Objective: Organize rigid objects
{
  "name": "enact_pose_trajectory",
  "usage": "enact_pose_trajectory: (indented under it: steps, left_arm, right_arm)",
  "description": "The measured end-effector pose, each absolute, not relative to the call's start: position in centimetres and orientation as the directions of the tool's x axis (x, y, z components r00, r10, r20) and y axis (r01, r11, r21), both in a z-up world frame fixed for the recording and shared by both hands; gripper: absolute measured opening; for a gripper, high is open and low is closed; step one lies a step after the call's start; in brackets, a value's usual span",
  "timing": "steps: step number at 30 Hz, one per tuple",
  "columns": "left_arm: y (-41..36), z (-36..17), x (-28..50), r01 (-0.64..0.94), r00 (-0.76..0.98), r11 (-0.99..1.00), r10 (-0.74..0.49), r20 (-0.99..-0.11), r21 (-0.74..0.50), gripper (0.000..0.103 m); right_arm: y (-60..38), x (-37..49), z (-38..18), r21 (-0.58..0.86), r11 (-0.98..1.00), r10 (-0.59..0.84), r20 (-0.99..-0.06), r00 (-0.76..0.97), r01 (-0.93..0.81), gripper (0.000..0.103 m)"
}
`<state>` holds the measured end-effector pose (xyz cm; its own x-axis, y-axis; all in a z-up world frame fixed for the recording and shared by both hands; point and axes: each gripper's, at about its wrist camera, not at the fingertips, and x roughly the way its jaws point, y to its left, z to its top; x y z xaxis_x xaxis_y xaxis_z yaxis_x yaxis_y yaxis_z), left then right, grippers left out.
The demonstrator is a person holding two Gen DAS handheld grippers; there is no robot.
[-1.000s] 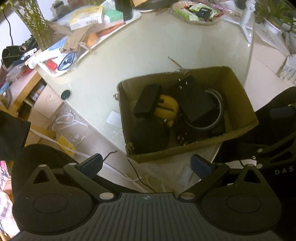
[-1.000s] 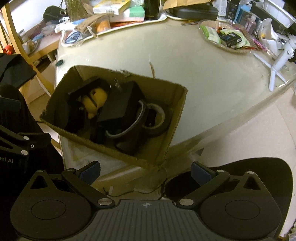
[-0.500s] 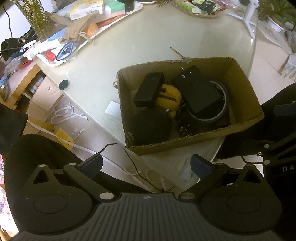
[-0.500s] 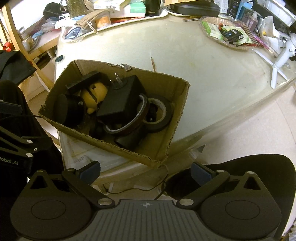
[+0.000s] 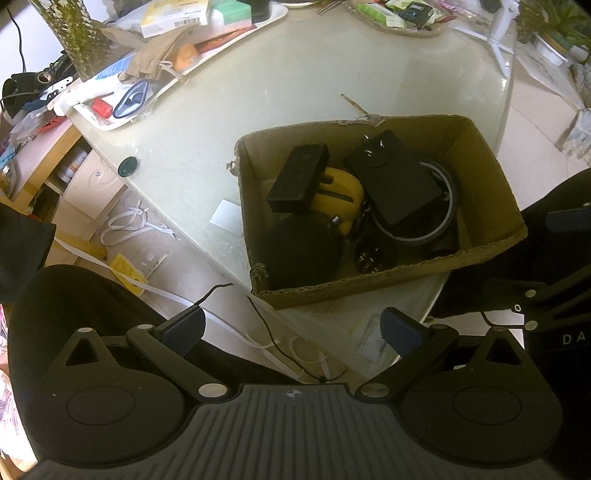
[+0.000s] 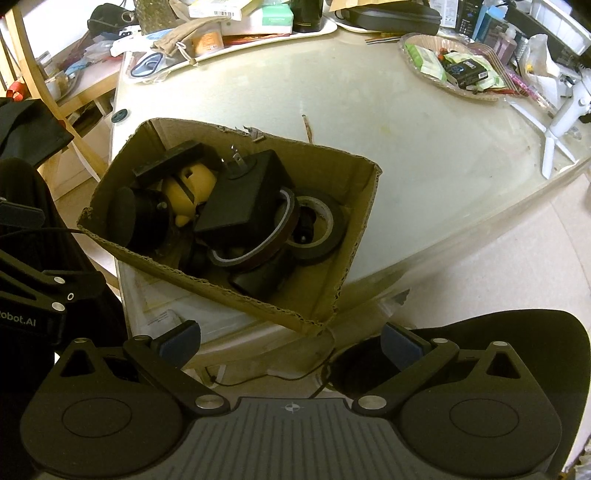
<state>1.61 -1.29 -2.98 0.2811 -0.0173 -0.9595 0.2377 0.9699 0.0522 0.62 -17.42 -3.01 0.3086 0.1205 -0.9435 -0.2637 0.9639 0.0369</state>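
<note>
Box: we see an open cardboard box [image 5: 476, 147] on the near edge of a pale table [image 5: 277, 92], one corner hanging past the rim.
Left gripper: our left gripper [image 5: 291, 328] hangs short of the box's near wall, fingers spread wide, nothing between them.
Right gripper: our right gripper [image 6: 291, 341] hangs below the box's overhanging corner, fingers spread wide, empty.
Inside box: a black plug adapter [image 5: 395, 184] lies tilted on a thin tape ring [image 5: 448, 218]; beside it a yellow item [image 5: 338, 197] under a flat black bar [image 5: 299, 177]; a black round piece [image 5: 301, 251] sits in the near left corner.
Tape roll: a thicker roll [image 6: 317, 225] leans at the box's right side.
Beyond box: a white tray [image 5: 258, 20] of clutter and a dish [image 6: 439, 70] of packets.
</note>
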Motion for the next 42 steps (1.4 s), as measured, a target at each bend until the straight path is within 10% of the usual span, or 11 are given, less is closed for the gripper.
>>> enact_pose_trajectory:
  steps: [42]
  left_arm:
    - [-1.06, -3.13, 1.70, 0.236, 0.278, 0.970, -0.009, -0.960, 0.059, 0.103]
  right_arm:
    - [-17.65, 0.73, -3.08, 0.041, 0.966, 0.122, -0.943, 0.309, -0.256, 0.103]
